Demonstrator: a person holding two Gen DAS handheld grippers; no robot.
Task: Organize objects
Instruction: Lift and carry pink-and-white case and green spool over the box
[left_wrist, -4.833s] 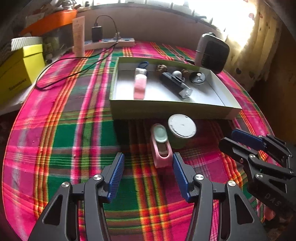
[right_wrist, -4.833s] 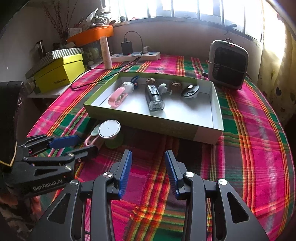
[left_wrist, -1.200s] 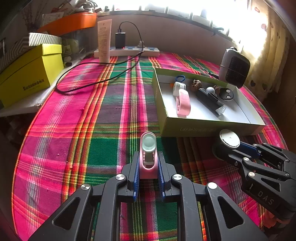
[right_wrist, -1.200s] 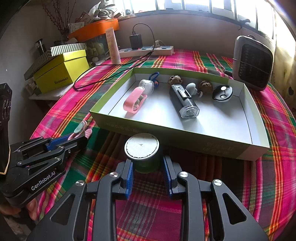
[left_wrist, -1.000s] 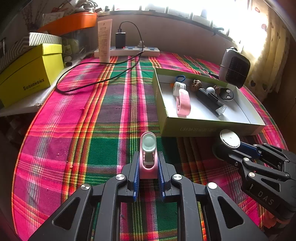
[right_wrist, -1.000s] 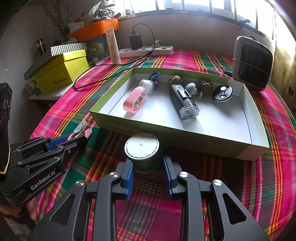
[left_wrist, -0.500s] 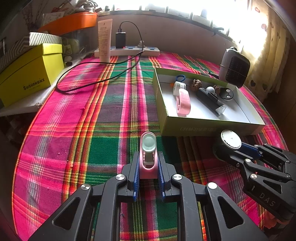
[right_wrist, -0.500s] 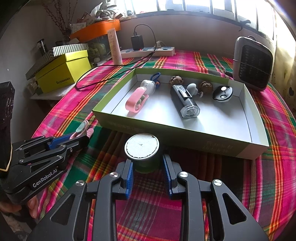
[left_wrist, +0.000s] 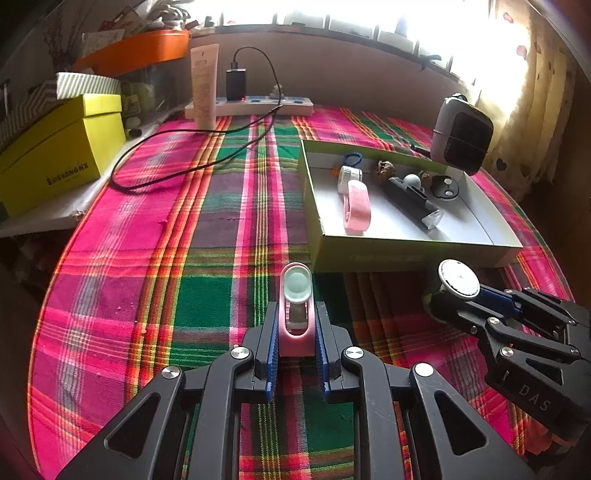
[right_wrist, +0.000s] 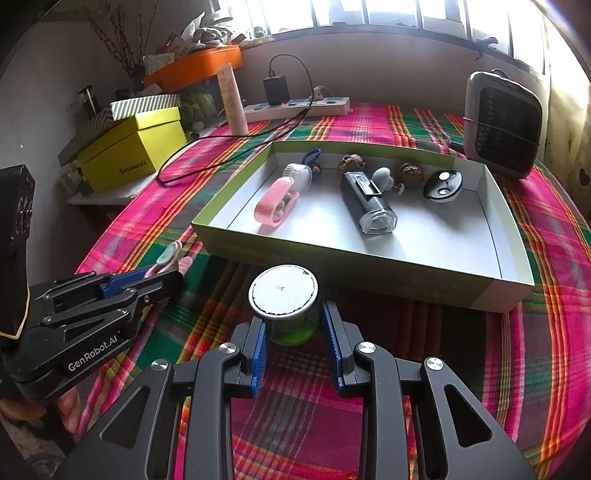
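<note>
My left gripper (left_wrist: 295, 325) is shut on a small pink holder with a pale green round cap (left_wrist: 296, 306), held just above the plaid cloth, left of the tray's near corner. My right gripper (right_wrist: 293, 326) is shut on a green jar with a white round lid (right_wrist: 283, 293), in front of the tray's near wall. The shallow green-walled tray (right_wrist: 369, 264) holds a pink clip (right_wrist: 275, 205), a black torch (right_wrist: 367, 201), two walnuts and a few small items. Each gripper shows in the other's view: the right gripper (left_wrist: 452, 297), the left gripper (right_wrist: 162, 271).
A small heater (right_wrist: 502, 123) stands behind the tray's far right corner. A power strip (right_wrist: 295, 105) with a charger and a trailing black cable (left_wrist: 177, 173) lies at the back. A yellow box (left_wrist: 55, 147) sits on a ledge at the left. A hand shows at the lower left of the right wrist view.
Since the oldest frames both grippers have closed, the left on the pink holder and the right on the green jar. Over the last second nothing has visibly moved.
</note>
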